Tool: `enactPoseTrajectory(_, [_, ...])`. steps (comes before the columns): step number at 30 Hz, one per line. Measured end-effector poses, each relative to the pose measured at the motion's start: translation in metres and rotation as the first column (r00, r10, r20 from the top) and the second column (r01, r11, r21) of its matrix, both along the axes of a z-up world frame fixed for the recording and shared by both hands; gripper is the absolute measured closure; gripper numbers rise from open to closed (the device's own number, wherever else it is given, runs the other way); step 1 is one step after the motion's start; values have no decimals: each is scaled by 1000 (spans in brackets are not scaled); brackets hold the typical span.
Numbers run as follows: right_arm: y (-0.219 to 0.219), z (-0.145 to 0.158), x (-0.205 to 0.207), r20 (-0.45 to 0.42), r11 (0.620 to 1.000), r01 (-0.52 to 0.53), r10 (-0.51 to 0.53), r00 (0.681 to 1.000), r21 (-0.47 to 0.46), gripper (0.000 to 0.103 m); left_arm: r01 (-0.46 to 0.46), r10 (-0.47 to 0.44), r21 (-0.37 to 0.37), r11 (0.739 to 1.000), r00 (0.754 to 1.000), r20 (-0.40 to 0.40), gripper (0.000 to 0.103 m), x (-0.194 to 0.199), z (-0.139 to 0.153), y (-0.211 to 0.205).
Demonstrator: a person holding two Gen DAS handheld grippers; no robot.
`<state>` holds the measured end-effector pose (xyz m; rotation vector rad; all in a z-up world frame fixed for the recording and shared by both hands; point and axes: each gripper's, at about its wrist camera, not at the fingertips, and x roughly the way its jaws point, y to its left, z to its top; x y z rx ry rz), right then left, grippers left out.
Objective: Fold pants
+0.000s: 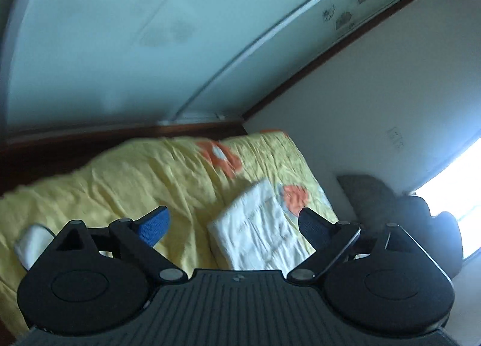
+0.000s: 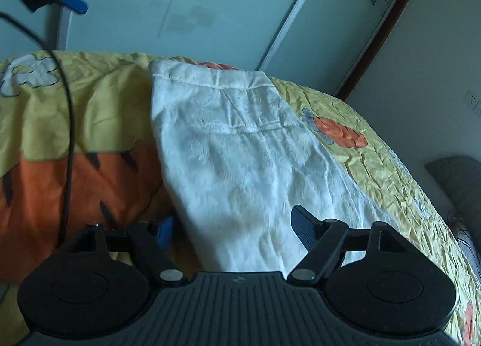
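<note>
White fleecy pants [image 2: 249, 165] lie folded lengthwise on a yellow bed cover with orange patches [image 2: 99, 111]. In the left wrist view the pants [image 1: 258, 232] show as a white folded bundle on the cover [image 1: 135, 177]. My right gripper [image 2: 233, 223] is open low over the near end of the pants, one finger on each side. My left gripper [image 1: 234, 223] is open and empty, held above the bed; it also shows at the top left of the right wrist view [image 2: 69, 0].
A frosted glass sliding wardrobe [image 1: 150, 30] stands behind the bed. A white wall [image 1: 375, 99] and a grey pillow [image 1: 366, 195] are to the right. A black cable [image 2: 69, 135] hangs over the cover. A small white item [image 1: 30, 244] lies at the left.
</note>
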<state>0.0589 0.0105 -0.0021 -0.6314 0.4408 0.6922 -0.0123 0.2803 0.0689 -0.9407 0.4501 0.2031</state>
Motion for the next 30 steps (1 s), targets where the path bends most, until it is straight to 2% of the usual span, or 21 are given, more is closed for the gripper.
enactPoseTrajectory(3, [8,1,10,-20,999,21,-20,1000,29,20,42,-43,-67,997,999,-6,10,8,-13,-8])
enactPoseTrajectory(5, [6,2,17,-74,996,32,-26,997,79,24,51,-53,-104,993,998,-16,10,14,-22,-12])
enactPoseTrajectory(6, [2,2,20,-110,993,35,-22,994,116,38,53,-56,-122,991,998,-19,10,17,-26,-14])
enactPoseTrajectory(7, [-2,3,22,-144,989,39,-18,989,144,47,48,-51,-137,989,998,-20,10,19,-28,-16])
enactPoseTrajectory(8, [-5,3,22,-158,985,49,-22,987,168,48,22,-26,-146,989,999,-27,10,21,-33,-17])
enactPoseTrajectory(10, [-9,3,24,-203,973,73,-27,979,220,58,-60,52,-133,989,997,-62,10,22,-36,-21])
enactPoseTrajectory(12, [-17,2,29,-299,946,122,-28,954,300,65,-68,59,-155,986,996,-63,11,25,-39,-22])
enactPoseTrajectory(14, [-27,-1,35,-362,914,169,-26,932,369,66,-56,43,-203,978,997,-69,11,34,-45,-21])
enactPoseTrajectory(18, [-52,-9,48,-485,821,267,14,874,505,68,53,-80,-292,955,994,-81,11,57,-56,-26])
enactPoseTrajectory(20, [-59,-13,50,-506,792,286,34,862,540,68,80,-114,-288,954,988,-105,11,67,-62,-30])
enactPoseTrajectory(24, [-61,-13,46,-501,786,284,39,865,550,69,112,-151,-277,954,981,-124,11,90,-69,-39])
enactPoseTrajectory(27, [-68,-16,49,-523,760,299,62,850,576,69,114,-154,-238,965,975,-160,10,109,-75,-40])
enactPoseTrajectory(29, [-71,-18,52,-536,747,309,74,841,588,69,106,-141,-206,973,977,-163,15,115,-75,-41])
enactPoseTrajectory(30, [-72,-18,52,-539,744,311,78,839,592,69,96,-127,-171,981,975,-181,21,118,-73,-42])
